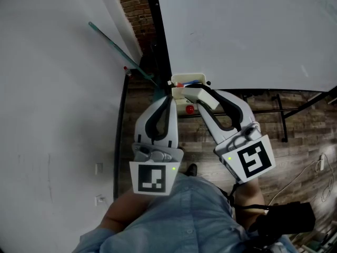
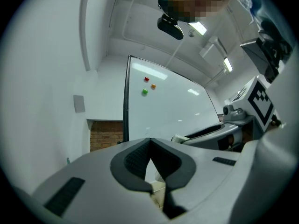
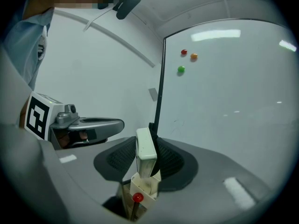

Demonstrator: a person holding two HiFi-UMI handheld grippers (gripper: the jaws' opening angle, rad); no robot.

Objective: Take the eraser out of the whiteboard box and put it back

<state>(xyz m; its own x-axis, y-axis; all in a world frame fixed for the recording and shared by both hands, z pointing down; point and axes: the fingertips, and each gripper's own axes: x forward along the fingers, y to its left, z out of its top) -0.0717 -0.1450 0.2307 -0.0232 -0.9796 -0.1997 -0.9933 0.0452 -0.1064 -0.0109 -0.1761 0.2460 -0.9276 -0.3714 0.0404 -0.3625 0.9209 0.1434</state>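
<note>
**At the whiteboard's edge: eraser gripped over its box**

Underfoot, a dark wood-plank floor [image 1: 295,141], with loose cables [image 1: 316,167] at the far right. A white wall [image 1: 52,88] fills the left of the head view. A narrow strip of brick [image 1: 134,4] shows between the wall and the whiteboard [image 1: 253,30]. The board is clean and edged by a black frame [image 1: 163,36]. Three magnets sit high on it: red [image 3: 184,52], orange [image 3: 194,56] and green [image 3: 181,69]. Ceiling lights [image 2: 198,28] run overhead.

The small white box [image 1: 185,79] sits by the frame's lower corner with markers inside. A small red ball [image 1: 189,109] shows just beside it.

The right gripper [image 1: 196,92] has its jaws clamped on the eraser [image 3: 145,146], pads pressing both broad faces. The eraser stands upright and pale. Its lower end is at the box's mouth, and whether it clears the rim cannot be told.

The left gripper [image 1: 169,95] sits just beside the box. Its jaws meet at the tips with nothing between them.
</note>
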